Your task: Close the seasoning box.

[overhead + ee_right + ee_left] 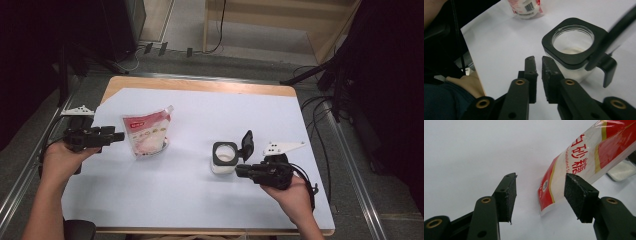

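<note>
A red and white sugar pouch stands at the left middle of the white sheet. My left gripper is just left of it, open; in the left gripper view the pouch lies just beyond the gripper, nothing touching the pads. A clear jar with a black square collar stands right of centre, its hinged black lid flipped up and a little white powder inside. My right gripper sits at the jar's near right side, shut on nothing. The right gripper view has the gripper beside the jar.
A white sheet covers most of the wooden table. Cables and black stand legs lie on the floor at the right and back. A metal rail runs along the table's left side.
</note>
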{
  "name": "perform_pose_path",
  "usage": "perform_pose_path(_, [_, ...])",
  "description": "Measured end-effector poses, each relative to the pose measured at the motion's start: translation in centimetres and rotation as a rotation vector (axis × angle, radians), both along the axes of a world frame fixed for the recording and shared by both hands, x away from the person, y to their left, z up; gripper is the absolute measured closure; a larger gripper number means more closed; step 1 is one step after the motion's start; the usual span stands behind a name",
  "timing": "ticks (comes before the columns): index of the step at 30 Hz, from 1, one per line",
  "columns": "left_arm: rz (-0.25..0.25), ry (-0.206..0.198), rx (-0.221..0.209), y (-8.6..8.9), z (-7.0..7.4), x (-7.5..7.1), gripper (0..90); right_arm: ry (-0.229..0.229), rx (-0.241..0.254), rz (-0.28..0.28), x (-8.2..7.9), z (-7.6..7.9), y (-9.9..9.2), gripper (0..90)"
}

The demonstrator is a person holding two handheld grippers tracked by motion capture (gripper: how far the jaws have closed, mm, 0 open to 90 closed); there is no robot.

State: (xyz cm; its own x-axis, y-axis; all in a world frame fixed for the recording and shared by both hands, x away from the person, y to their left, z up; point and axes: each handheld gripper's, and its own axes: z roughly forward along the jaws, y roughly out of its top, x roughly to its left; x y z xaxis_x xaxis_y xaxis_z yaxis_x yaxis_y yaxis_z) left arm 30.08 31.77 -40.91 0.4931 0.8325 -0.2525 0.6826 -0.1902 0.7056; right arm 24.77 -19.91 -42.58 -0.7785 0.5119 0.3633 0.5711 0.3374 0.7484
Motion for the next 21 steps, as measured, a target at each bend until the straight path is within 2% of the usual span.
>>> perform_pose_path(3, [-0.014,-0.008,0.008,-0.3,0.0,0.1,44.3,0.007,0.008,-0.009,0.1,0.0,-0.5,86.4])
perform_pose_path(7, [-0.022,-0.008,0.007,-0.5,-0.1,0.2,44.1,0.016,-0.007,-0.025,0.4,-0.1,-1.3,90.0])
perform_pose_path(9, [-0.019,-0.007,0.004,-0.5,-0.1,0.2,44.1,0.007,-0.018,-0.031,0.5,0.0,-1.6,90.0])
perform_pose_path(15, [-0.011,-0.012,0.005,-0.5,-0.1,0.1,43.8,-0.012,-0.009,-0.069,0.8,0.5,-3.1,90.0])
perform_pose_path(21, [-0.019,-0.006,0.01,-0.7,-0.2,0.2,43.7,0.0,-0.015,-0.122,1.7,0.2,-4.2,90.0])
